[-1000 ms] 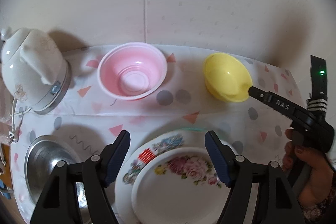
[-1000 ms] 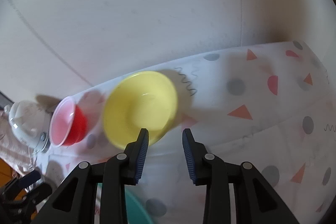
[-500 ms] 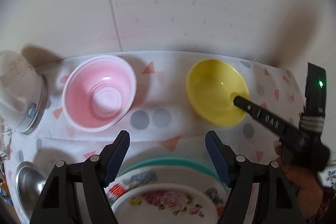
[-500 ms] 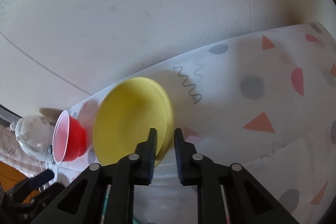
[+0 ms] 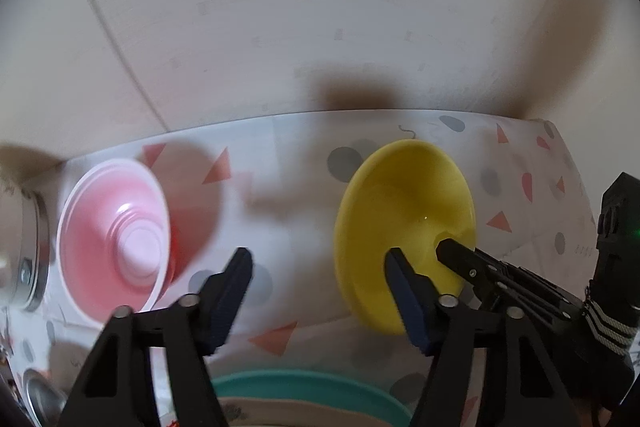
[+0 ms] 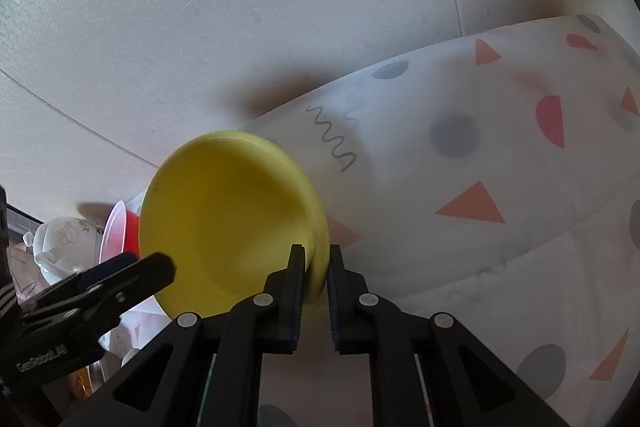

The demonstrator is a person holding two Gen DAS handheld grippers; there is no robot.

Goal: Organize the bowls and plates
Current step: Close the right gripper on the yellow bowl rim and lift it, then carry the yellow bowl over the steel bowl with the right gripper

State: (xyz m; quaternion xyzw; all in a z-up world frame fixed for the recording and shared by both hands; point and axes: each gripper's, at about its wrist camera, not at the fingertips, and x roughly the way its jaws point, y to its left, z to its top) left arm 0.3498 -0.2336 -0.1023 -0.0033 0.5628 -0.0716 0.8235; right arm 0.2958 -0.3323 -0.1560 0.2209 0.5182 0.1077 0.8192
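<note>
My right gripper (image 6: pixel 316 259) is shut on the rim of the yellow bowl (image 6: pixel 224 223) and holds it tilted above the cloth; the bowl also shows in the left wrist view (image 5: pixel 400 219), with the right gripper (image 5: pixel 448 251) reaching into it. My left gripper (image 5: pixel 320 271) is open and empty, between the yellow bowl and the pink-red bowl (image 5: pixel 116 239) at the left. The pink-red bowl shows small in the right wrist view (image 6: pixel 118 231), behind the yellow one. A stack of plates (image 5: pixel 304 399) with a teal rim lies under my left gripper.
A white patterned tablecloth (image 6: pixel 500 187) covers the table against a pale wall (image 5: pixel 320 7). A white kettle (image 6: pixel 60 239) stands at the far left and shows at the left wrist view's edge (image 5: pixel 24 247). A steel bowl (image 5: pixel 40 395) lies at the bottom left.
My right gripper closed on the yellow bowl's rim and lifted and tilted it. My left gripper moved forward and up; the plates slid to the bottom edge.
</note>
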